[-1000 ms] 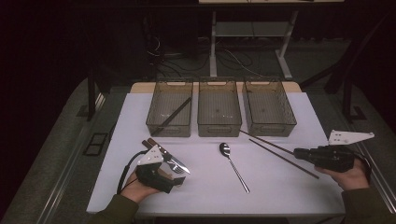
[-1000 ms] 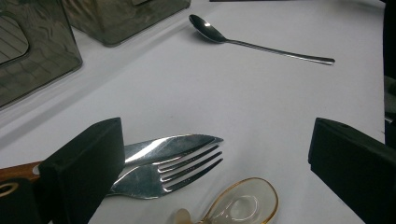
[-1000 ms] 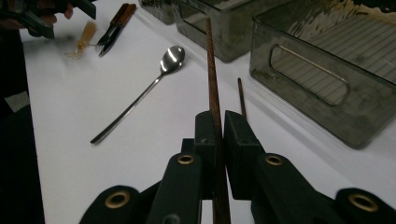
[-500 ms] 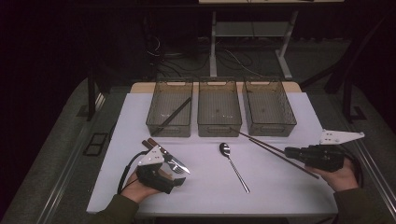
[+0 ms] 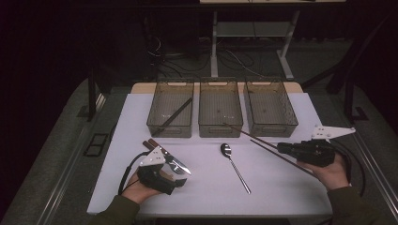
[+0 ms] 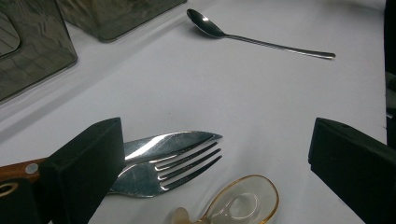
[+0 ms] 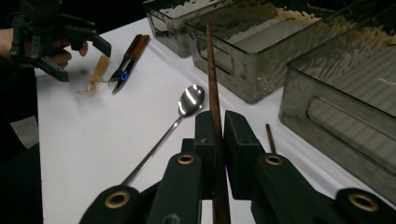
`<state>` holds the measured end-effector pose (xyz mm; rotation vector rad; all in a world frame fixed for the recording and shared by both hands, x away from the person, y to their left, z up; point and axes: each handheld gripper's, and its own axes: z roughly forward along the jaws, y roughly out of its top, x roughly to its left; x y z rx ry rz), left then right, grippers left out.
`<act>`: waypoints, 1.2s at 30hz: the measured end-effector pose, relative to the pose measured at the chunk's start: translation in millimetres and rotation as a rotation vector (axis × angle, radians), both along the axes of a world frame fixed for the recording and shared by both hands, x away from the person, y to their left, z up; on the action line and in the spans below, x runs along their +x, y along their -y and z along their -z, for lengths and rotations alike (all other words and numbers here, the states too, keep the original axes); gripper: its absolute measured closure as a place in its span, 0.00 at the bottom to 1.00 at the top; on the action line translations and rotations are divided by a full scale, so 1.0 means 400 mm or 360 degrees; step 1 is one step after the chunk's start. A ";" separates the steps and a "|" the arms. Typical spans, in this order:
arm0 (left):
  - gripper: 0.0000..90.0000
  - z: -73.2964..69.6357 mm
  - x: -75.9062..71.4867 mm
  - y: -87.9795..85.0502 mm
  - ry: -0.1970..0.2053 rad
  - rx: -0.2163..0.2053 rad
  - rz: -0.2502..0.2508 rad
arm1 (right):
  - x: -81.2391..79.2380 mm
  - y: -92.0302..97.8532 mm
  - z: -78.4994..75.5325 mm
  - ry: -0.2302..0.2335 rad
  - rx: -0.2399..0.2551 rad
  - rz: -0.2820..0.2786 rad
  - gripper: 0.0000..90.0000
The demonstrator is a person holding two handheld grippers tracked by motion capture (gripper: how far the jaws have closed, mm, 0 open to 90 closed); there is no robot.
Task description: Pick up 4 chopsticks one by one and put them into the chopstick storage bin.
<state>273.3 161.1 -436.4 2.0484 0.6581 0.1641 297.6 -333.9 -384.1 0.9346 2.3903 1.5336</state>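
My right gripper (image 5: 283, 148) at the table's right is shut on a brown chopstick (image 5: 251, 136) whose tip points at the middle bin (image 5: 220, 127). In the right gripper view the chopstick (image 7: 212, 70) rises from between the closed pads (image 7: 236, 140). A second chopstick (image 5: 281, 158) lies on the white table beneath that hand. My left gripper (image 5: 174, 178) rests at the front left, its jaws open with nothing between them. Around it lie a fork (image 6: 173, 170), a wood-handled knife (image 6: 159, 142) and a small amber spoon (image 6: 238, 205). A metal spoon (image 5: 233, 166) lies mid-table.
Three dark see-through bins stand in a row at the back: left (image 5: 170, 129), middle and right (image 5: 271, 127). A chopstick (image 5: 174, 115) lies slanted in the left bin. The table's front edge (image 5: 211, 213) is close to both hands.
My right gripper has moved left with the chopstick, whose tip now reaches the middle bin's front. The left gripper has stayed put.
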 end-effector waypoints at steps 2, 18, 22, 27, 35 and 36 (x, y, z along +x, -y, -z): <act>0.03 0.000 0.000 -0.001 0.0001 -0.0001 0.0000 | 0.008 -0.019 -0.003 -0.0001 -0.0005 -0.0007 0.93; 0.02 0.000 -0.001 0.002 0.0015 0.0008 0.0004 | 0.069 -0.131 -0.037 0.0040 0.0018 0.0016 0.93; 0.02 0.001 0.003 0.000 0.0024 0.0015 0.0007 | 0.086 -0.168 -0.040 0.0039 0.0005 0.0024 0.93; 0.01 0.002 0.003 0.001 0.0029 0.0022 0.0007 | 0.106 -0.199 -0.045 0.0039 -0.0007 0.0036 0.93; 0.00 0.004 0.004 0.001 0.0036 0.0035 0.0004 | 0.155 -0.280 -0.058 0.0036 -0.0014 0.0100 0.93; 0.00 0.004 0.004 0.001 0.0036 0.0035 0.0009 | 0.160 -0.289 -0.060 0.0039 -0.0015 0.0100 0.93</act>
